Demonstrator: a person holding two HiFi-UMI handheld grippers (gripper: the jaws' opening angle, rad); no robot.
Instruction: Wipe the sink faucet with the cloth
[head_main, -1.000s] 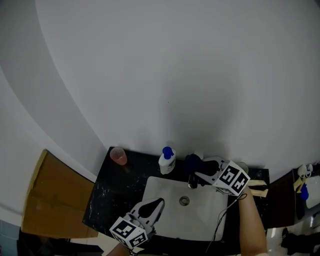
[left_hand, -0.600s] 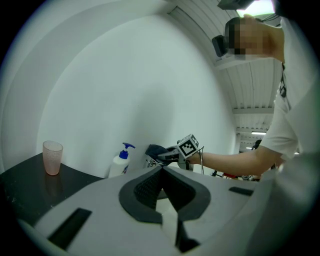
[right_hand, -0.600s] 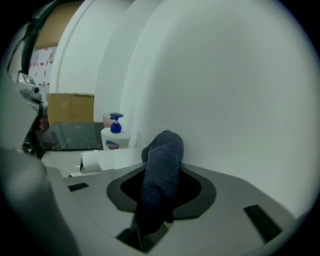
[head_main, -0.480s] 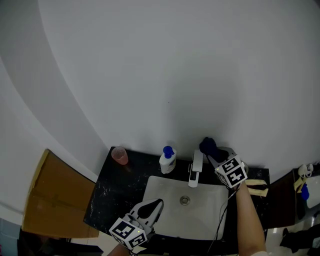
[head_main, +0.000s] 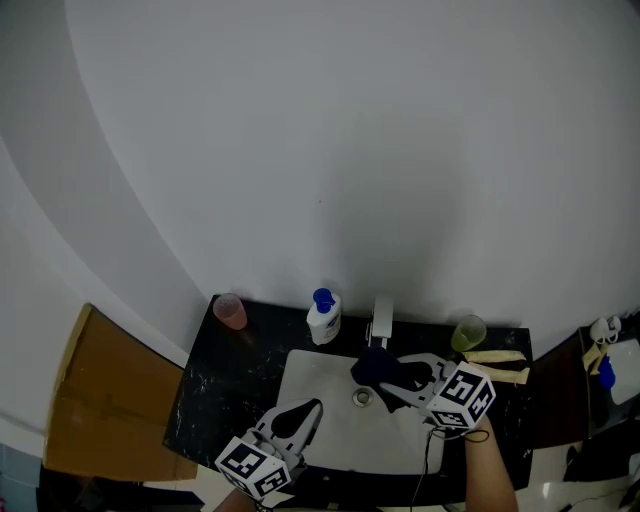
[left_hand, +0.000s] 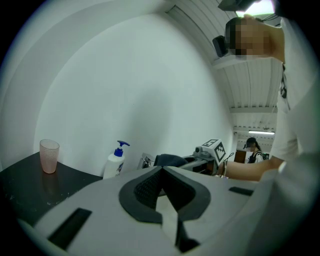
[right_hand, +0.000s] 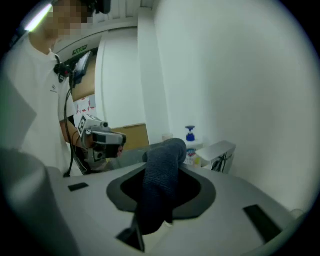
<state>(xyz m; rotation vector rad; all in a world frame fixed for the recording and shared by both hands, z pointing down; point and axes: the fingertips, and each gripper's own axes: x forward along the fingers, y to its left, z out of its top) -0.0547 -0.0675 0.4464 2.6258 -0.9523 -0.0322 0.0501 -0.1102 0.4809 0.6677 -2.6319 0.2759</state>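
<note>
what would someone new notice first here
The dark cloth clamped in the right claw stands out, held over the white sink just in front of the faucet. Along the back of the black counter stand a pink cup, a blue-capped soap bottle and a green cup. The left claw sits shut and empty at the sink's near edge.

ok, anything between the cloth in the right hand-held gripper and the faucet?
Nothing visible. The right hand-held gripper holds the cloth over the sink, just in front of the faucet. The soap bottle stands off to the faucet's side, clear of the path.
</note>
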